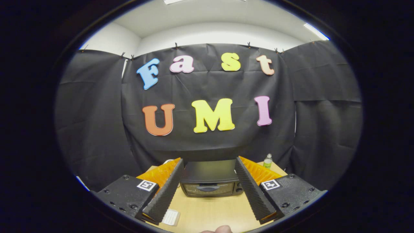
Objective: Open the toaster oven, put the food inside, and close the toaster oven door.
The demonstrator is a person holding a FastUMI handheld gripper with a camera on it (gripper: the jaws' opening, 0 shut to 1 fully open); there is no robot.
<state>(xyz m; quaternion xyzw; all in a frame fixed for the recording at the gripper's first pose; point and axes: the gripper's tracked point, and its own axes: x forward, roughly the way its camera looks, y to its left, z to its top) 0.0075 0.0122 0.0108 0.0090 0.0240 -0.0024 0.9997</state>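
Pale wood made up the tabletop (210, 210) in the gripper view, and on it, beyond the fingers and framed in the gap between them, stood the toaster oven (210, 183), dark-cased, with its front toward the camera. Its door (209, 189) sat flush and upright against the body, so it read as closed, with a curved handle across the glass. What lay behind the glass could not be made out.

The gripper (210, 194) hung above the table with its two fingers spread wide apart and nothing between them; neither finger touched the oven or anything else. A small clear packet (171, 216) lay flat on the wood just beside the tip of the left finger; whether it was the food could not be told. A small bottle (267, 160) stood at the far right corner of the table, behind the oven and well apart from the fingers. Something pale and rounded (220, 229), perhaps a fingertip of the person, showed at the near edge of the table.

With the door closed and the jaws empty, the scene fitted two stages alike: food waiting outside an oven yet to be opened, or food already shut inside it. The pictures did not settle which. Any move on the door would call for the fingers to line up squarely with the handle and close on it gently, since the light oven might slide on smooth wood.
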